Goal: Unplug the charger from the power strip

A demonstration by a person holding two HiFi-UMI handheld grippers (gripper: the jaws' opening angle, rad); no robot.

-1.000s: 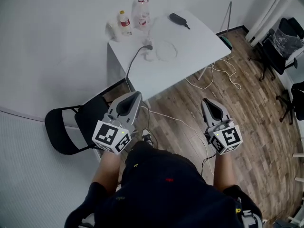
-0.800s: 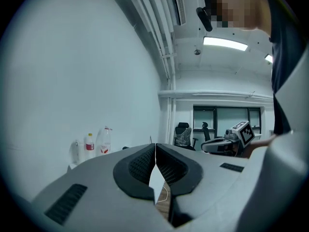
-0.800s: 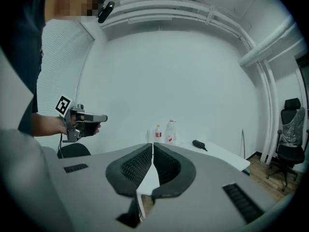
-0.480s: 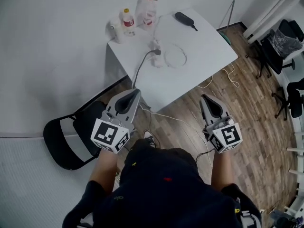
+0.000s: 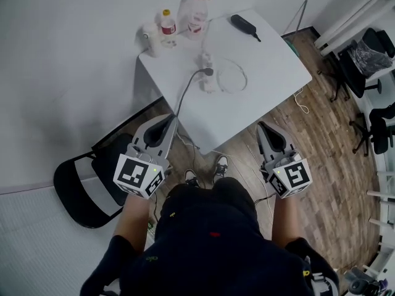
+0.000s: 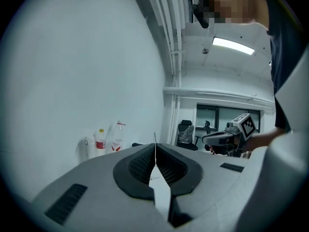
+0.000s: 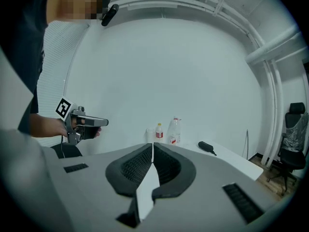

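Head view, looking down. The surface (image 5: 271,82) stands ahead of the person, its far side at the wall. A power strip (image 5: 206,66) lies near the middle. A plugged cable (image 5: 185,94) runs from it over the near edge towards the floor, and a coiled cable (image 5: 237,79) lies just right of it. The left bottle (image 5: 165,24) and right bottle (image 5: 196,10) stand at the far left corner. An oblong device (image 5: 244,25) lies by the far right corner. A folding chair (image 5: 80,190) stands left of the surface; office chairs (image 5: 361,57) stand well apart to the right. The left claw (image 5: 168,118) and right claw (image 5: 262,126) sit short of the near edge.
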